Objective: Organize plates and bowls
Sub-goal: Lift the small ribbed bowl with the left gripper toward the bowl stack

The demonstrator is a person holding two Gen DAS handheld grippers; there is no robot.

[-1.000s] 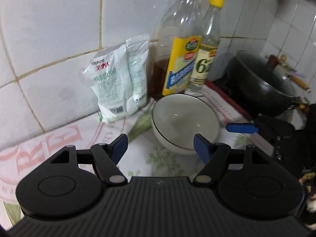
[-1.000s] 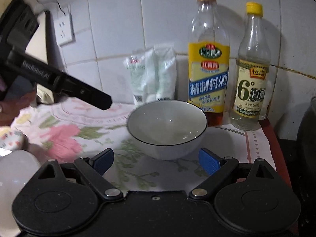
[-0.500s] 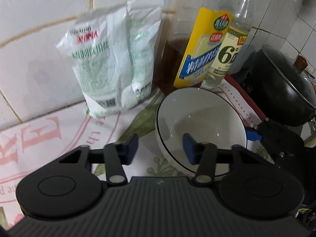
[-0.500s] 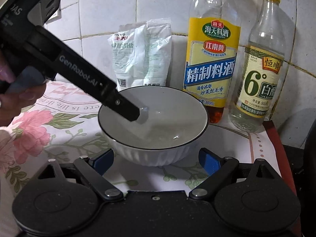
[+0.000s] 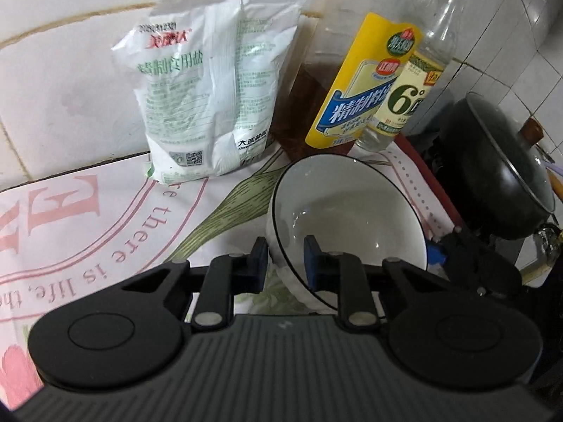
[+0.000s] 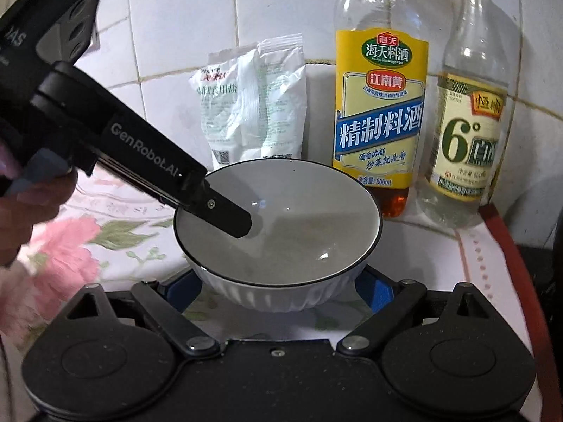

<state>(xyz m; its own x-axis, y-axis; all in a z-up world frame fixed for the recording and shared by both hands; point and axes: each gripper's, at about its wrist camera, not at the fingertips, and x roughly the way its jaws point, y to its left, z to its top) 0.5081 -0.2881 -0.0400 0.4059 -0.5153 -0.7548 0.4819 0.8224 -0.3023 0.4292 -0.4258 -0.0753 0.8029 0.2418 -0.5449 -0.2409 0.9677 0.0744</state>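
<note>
A white bowl with a thin black rim (image 5: 348, 214) (image 6: 281, 232) stands on the flowered cloth near the wall. My left gripper (image 5: 283, 258) is shut on the bowl's near-left rim, one blue pad outside and one inside. In the right wrist view its finger (image 6: 225, 216) reaches into the bowl from the left. My right gripper (image 6: 279, 290) is open, its blue pads on either side of the bowl's base, partly hidden under it. In the left wrist view it shows at the bowl's right side (image 5: 468, 256).
A white salt bag (image 5: 211, 95), a yellow-labelled cooking wine bottle (image 6: 380, 105) and a vinegar bottle (image 6: 471, 123) stand against the tiled wall just behind the bowl. A black lidded wok (image 5: 499, 172) sits to the right past the cloth's edge.
My left gripper has moved in and closed on the bowl's rim. My right gripper has moved forward until its open pads straddle the bowl's base.
</note>
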